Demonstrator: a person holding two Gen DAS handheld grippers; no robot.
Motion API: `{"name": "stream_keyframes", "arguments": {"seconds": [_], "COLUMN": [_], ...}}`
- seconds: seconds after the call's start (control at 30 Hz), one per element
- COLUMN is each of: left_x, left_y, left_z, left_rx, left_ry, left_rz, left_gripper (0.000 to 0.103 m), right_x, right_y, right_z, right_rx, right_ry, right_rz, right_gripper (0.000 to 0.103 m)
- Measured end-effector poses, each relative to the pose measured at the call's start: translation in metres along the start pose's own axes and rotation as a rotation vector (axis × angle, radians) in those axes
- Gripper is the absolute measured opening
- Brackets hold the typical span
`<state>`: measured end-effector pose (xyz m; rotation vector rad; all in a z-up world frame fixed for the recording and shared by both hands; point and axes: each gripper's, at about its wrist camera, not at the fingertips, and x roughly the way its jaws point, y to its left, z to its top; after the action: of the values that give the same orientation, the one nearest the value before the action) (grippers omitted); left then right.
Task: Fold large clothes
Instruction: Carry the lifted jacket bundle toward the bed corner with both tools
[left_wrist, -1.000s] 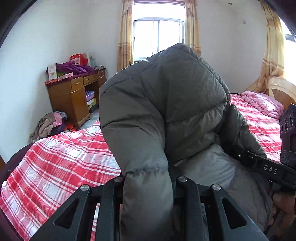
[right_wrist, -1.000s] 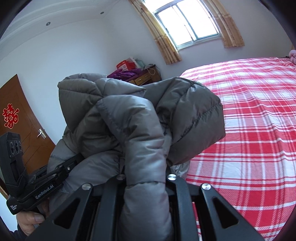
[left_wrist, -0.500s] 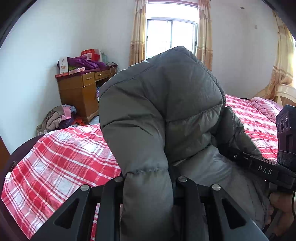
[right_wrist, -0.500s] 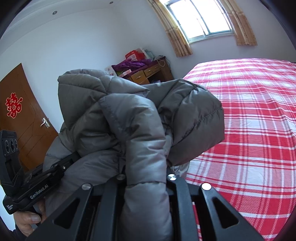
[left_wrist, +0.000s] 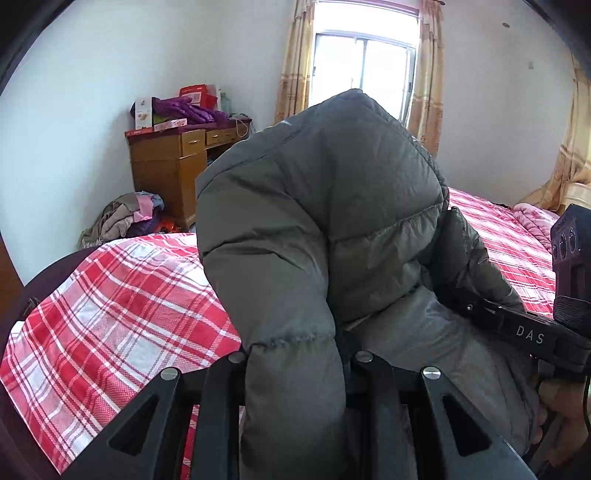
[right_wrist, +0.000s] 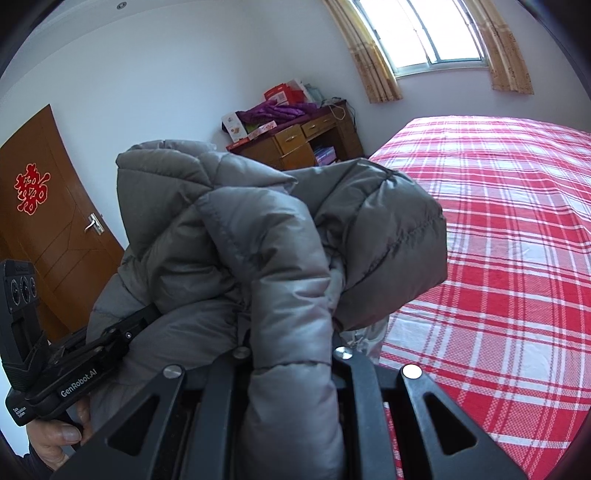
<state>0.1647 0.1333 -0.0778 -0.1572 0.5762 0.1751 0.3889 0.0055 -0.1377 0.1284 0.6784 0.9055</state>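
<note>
A bulky grey puffer jacket (left_wrist: 332, 206) is bunched and held up in the air over the near end of the red plaid bed (left_wrist: 110, 295). My left gripper (left_wrist: 295, 363) is shut on a padded fold of it. My right gripper (right_wrist: 291, 354) is shut on another padded fold of the same jacket (right_wrist: 266, 229). Each gripper shows in the other's view: the right one at the jacket's right side (left_wrist: 517, 328), the left one at its left side (right_wrist: 85, 365). The jacket hides both pairs of fingertips.
The bed (right_wrist: 498, 240) spreads out to the right. A wooden desk (left_wrist: 170, 170) with boxes and purple cloth stands by the wall under the window (left_wrist: 365, 70). A clothes pile (left_wrist: 125, 218) lies on the floor. A pink quilt (left_wrist: 535, 218) lies at the bed's far end. A brown door (right_wrist: 48, 221) is left.
Both grippers keep their hold on the jacket. The views have swung a little, so the desk and window sit further right in the left wrist view.
</note>
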Motion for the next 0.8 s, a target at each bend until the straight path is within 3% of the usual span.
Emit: {"name": "stream_keyframes", "arguments": {"seconds": [0.8], "left_x": [0.042], "left_y": [0.043], "left_z": [-0.026], "left_rx": [-0.057], "left_ry": [0.085], "left_rz": [0.051], "left_gripper": [0.024], "right_x": [0.063], "right_y": [0.001], "right_z": [-0.007], "right_rx": [-0.024], "right_ry": [0.147], "right_rz": [0.02], "right_gripper": [0.016]}}
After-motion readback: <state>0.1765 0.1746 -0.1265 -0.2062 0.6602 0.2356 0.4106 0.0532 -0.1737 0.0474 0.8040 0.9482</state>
